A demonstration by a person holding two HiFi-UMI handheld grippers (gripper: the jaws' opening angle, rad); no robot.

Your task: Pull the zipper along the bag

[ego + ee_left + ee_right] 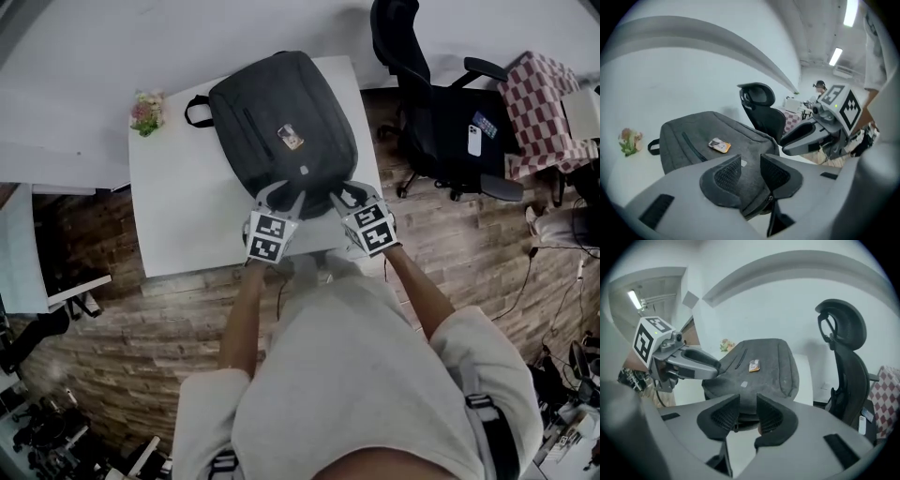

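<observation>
A dark grey backpack (281,122) lies flat on the white table (178,206), with an orange tag (291,137) on its front. Both grippers are at the bag's near end. My left gripper (283,199) is open, its jaws standing over the bag's edge (745,183); a zipper pull (769,198) hangs just below the right jaw. My right gripper (352,195) is also open, the bag's near edge (745,418) lying in the gap between its pads, and a small zipper pull (736,426) shows by the left pad. Neither pair of pads presses on anything.
A small bunch of flowers (147,112) sits at the table's far left corner. To the right of the table stands a black office chair (431,103) with a phone (474,141) on its seat, and beyond it a red checked cloth (539,103). The floor is wooden.
</observation>
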